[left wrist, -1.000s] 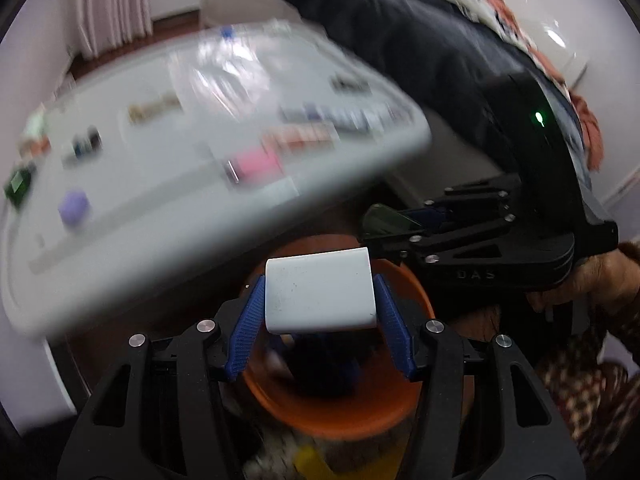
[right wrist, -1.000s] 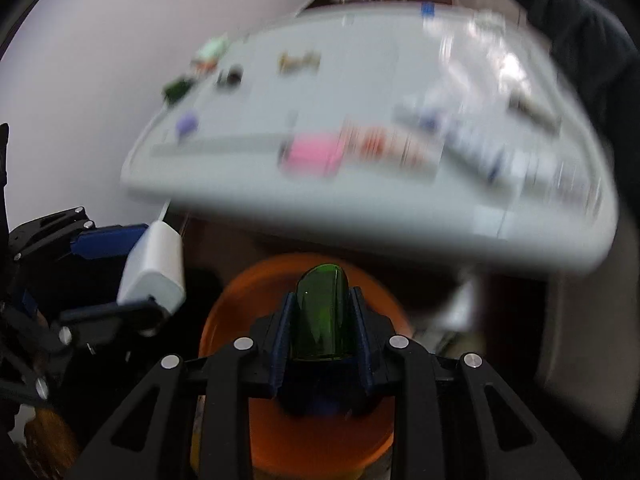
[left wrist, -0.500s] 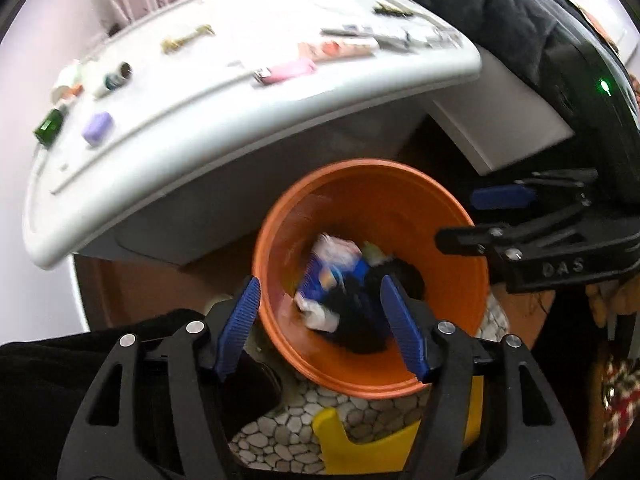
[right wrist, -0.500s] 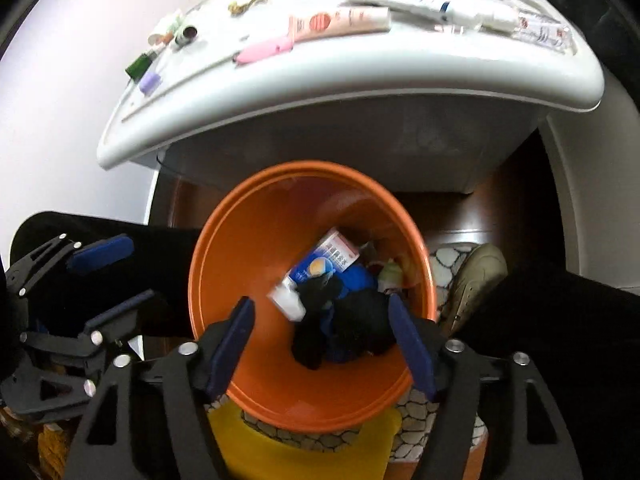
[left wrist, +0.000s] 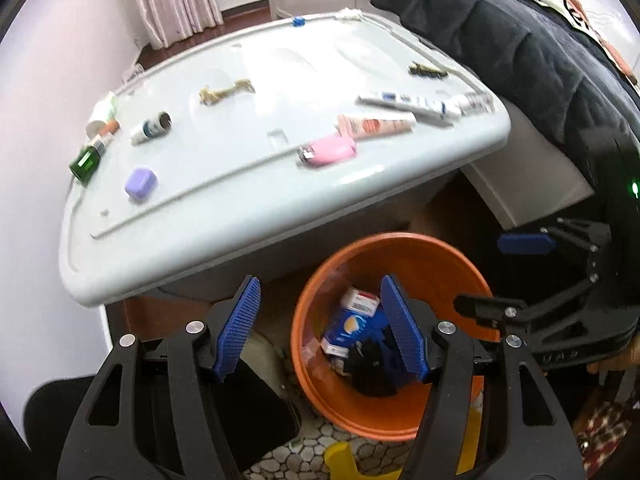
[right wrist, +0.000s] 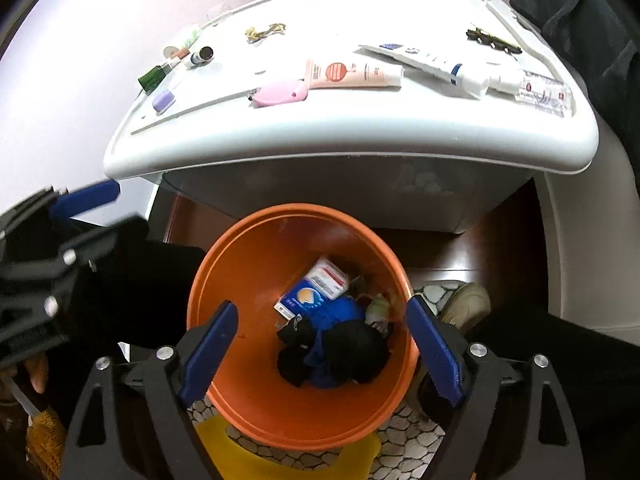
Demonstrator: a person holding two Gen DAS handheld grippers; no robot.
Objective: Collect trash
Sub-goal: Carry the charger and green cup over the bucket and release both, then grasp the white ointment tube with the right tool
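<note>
An orange bin [left wrist: 420,248] [right wrist: 256,264] stands on the floor below the edge of a white table [left wrist: 240,208]. Inside it lie a blue and white box [right wrist: 308,296] [left wrist: 348,324] and dark crumpled cloth [right wrist: 344,352]. My left gripper [left wrist: 320,280] hangs open over the bin's left rim, with nothing between its blue pads. My right gripper [right wrist: 322,304] is above the bin's middle; its jaws are opening and nothing is between them. Each gripper also shows at the edge of the other's view.
On the table [right wrist: 360,132] lie a pink case [right wrist: 280,94], a peach tube [right wrist: 352,74], white tubes [right wrist: 440,66], a green bottle [right wrist: 152,76], a purple piece [right wrist: 163,100] and small vials. A dark jacket [left wrist: 500,40] lies behind. Pebble-pattern mat and something yellow [right wrist: 288,456] sit under the bin.
The left gripper no longer grips the white block and the right no longer grips the green piece; both have opened over the bin. The left view has tilted up toward the table.
</note>
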